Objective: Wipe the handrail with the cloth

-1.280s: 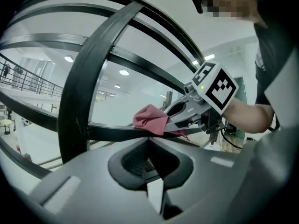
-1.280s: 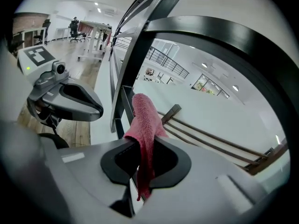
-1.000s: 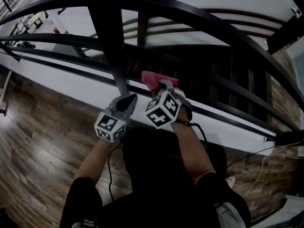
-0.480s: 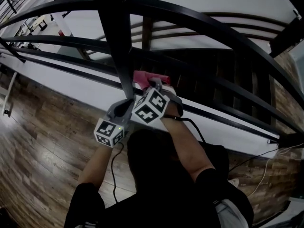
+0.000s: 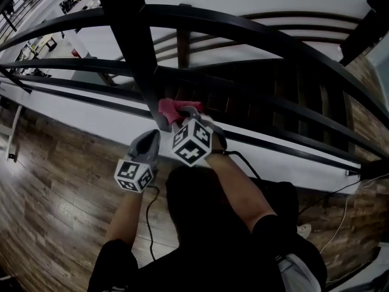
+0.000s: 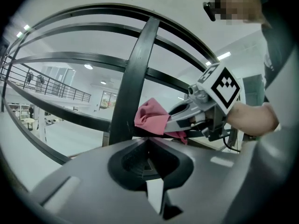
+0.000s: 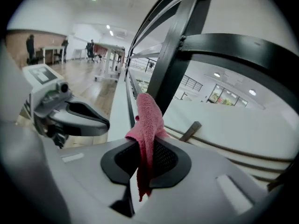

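1. Evidently the wiping is in hand: the right gripper (image 7: 145, 158) has its jaws clamped on the pink cloth (image 7: 148, 118), which bunches against a handrail (image 6: 80, 115) bar, just beside the upright post (image 6: 135, 78).
2. The left gripper (image 6: 148, 147) has its jaws together on nothing and hangs close beside the right one, off the rail.
3. The next move probably calls for a steady, pressed stroke along the bar, away from the post.
4. The cloth looks like soft, nubby terry; the rail is smooth, dark, flat-sided metal.

Pink terry cloth (image 5: 171, 107), crumpled, is pinched upright in the right hand-held gripper (image 7: 144, 164) with a tail hanging below. It lies against a low bar of the black, curved metal handrail (image 5: 255, 32) — at 3 o'clock from the upright post's (image 5: 130, 47) foot.
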`<state>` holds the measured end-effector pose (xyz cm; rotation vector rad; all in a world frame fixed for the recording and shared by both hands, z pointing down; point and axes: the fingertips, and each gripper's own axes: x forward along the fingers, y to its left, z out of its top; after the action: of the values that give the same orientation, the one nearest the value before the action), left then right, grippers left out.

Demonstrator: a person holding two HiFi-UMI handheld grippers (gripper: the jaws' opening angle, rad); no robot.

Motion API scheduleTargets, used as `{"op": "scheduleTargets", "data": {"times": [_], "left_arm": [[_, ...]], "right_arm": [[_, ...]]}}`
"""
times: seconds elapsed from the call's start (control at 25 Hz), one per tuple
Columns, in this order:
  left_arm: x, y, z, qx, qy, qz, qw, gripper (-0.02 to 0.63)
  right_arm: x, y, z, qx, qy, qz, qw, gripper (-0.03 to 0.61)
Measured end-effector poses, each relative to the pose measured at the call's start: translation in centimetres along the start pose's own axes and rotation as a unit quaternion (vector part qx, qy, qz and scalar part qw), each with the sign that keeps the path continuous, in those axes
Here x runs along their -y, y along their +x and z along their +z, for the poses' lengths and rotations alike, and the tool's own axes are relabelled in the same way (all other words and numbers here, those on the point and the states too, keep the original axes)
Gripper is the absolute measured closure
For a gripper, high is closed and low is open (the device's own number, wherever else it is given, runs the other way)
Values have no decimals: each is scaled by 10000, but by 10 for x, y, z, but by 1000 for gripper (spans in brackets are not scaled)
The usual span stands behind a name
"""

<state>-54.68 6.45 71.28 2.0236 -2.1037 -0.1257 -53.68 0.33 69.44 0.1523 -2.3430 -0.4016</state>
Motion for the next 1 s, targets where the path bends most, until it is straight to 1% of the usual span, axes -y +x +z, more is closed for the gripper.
{"op": "scheduleTargets", "data": {"times": [0.08, 0.12, 0.16, 0.24, 0.36, 0.44, 0.52, 0.56, 0.64, 0.72, 0.84, 0.92, 0.96, 1.0], "left_arm": [[2, 2, 4, 83, 39, 24, 10000, 614], [6, 5, 6, 126, 75, -7, 9999, 614], [12, 10, 9, 175, 111, -72, 9998, 614], [35, 24, 15, 290, 152, -322, 9989, 614], [86, 47, 24, 407, 255, -856, 9952, 614], [122, 64, 29, 426, 319, -1221, 9911, 614], [158, 80, 33, 420, 386, -1662, 9844, 614], [177, 88, 33, 409, 423, -1942, 9792, 614], [214, 104, 33, 367, 488, -2535, 9654, 614], [251, 119, 28, 308, 517, -3032, 9510, 614], [314, 139, 17, 220, 596, -3660, 9284, 614], [359, 147, 11, 194, 716, -4064, 9107, 614], [380, 150, 7, 168, 735, -4231, 9030, 614], [401, 155, 3, 124, 691, -4358, 8973, 614]], "right_arm": [[-7, -19, 0, 414, 399, 444, 9974, 541], [-6, -33, -2, 637, 534, 531, 9951, 541], [-1, -48, -5, 848, 613, 521, 9931, 541], [19, -81, -16, 1238, 735, 356, 9889, 541], [52, -136, -45, 1781, 1228, 166, 9762, 541], [70, -168, -68, 1975, 1418, 23, 9700, 541], [80, -194, -91, 1966, 1319, -142, 9715, 541], [83, -205, -104, 1882, 1218, -260, 9742, 541], [89, -226, -133, 1644, 990, -606, 9795, 541], [96, -249, -162, 1455, 734, -1007, 9815, 541], [110, -288, -205, 1332, 469, -1487, 9787, 541], [117, -317, -232, 1297, 465, -1677, 9762, 541], [120, -332, -247, 1273, 454, -1747, 9753, 541], [122, -348, -262, 1256, 430, -1806, 9745, 541]]}}
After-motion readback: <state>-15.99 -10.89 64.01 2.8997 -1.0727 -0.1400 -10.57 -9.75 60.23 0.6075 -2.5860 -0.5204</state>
